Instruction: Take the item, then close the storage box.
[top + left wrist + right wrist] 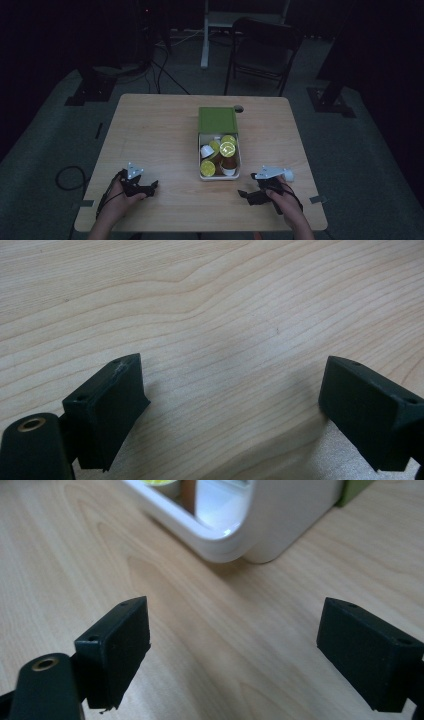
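A white box [238, 167] with its green lid [217, 120] slid back stands in the middle of the wooden table [150, 130]. Several coffee capsules [228, 148] with yellow-green and white tops lie inside it. My left gripper [151, 187] rests near the front left of the table, open, with bare wood between its jaws [230, 390]. My right gripper [243, 194] is open near the front right, just below the box's near corner [235, 545]. Nothing is held by either one.
A dark folding chair [262, 50] and a white stand [206, 35] are on the floor beyond the table. Cables [70, 177] lie on the floor to the left. A small round hole [238, 108] marks the table's far edge beside the lid.
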